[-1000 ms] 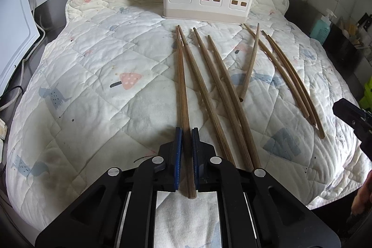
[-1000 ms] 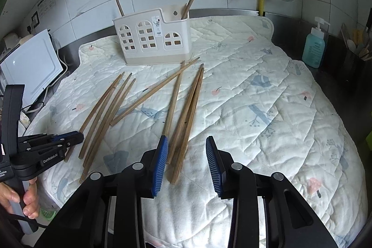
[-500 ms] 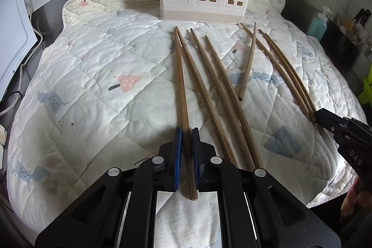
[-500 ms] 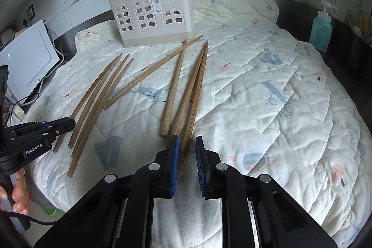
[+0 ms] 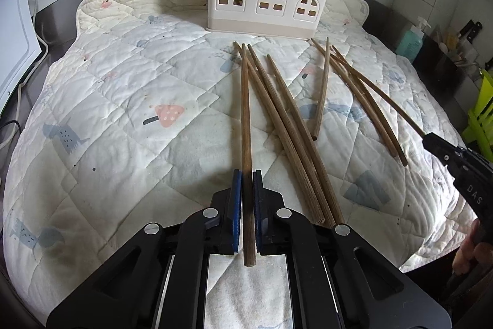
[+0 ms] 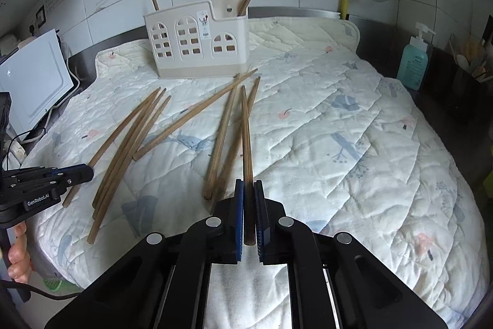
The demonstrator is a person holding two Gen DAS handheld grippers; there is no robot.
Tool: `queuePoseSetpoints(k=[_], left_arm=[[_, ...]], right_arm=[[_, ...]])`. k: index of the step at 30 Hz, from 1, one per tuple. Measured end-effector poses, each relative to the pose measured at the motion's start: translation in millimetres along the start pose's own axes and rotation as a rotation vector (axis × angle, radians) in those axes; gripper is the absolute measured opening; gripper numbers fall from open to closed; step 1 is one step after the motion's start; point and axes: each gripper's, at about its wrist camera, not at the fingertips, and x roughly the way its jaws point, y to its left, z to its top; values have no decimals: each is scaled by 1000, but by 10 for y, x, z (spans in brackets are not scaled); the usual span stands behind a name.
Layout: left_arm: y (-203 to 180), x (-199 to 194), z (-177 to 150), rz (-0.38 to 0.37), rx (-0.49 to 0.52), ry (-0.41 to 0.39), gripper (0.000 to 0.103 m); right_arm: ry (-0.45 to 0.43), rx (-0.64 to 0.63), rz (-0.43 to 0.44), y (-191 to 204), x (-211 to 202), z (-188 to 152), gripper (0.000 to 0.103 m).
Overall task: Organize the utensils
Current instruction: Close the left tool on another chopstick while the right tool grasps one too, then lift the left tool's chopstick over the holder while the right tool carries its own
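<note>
Your left gripper (image 5: 245,184) is clamped on one wooden chopstick (image 5: 245,119), and your right gripper (image 6: 249,190) pinches another chopstick (image 6: 245,131) the same way, each near its butt end. The remaining chopsticks (image 6: 129,141) lie scattered on the quilted mat (image 5: 123,100), in front of the cream utensil caddy (image 6: 197,42). With such long sticks held at one end, a tip could swing, snag neighbours, or miss a caddy compartment and tip it.
</note>
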Motion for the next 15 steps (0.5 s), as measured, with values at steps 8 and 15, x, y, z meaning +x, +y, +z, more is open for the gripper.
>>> queuePoseSetpoints(k=[8, 15], left_arm=[[20, -260, 98, -10, 12, -93, 6], [120, -408, 281, -35, -6, -154, 5]], right_arm=[[-138, -25, 7, -6, -387, 353, 7], [-200, -40, 45, 9, -457, 730, 7]])
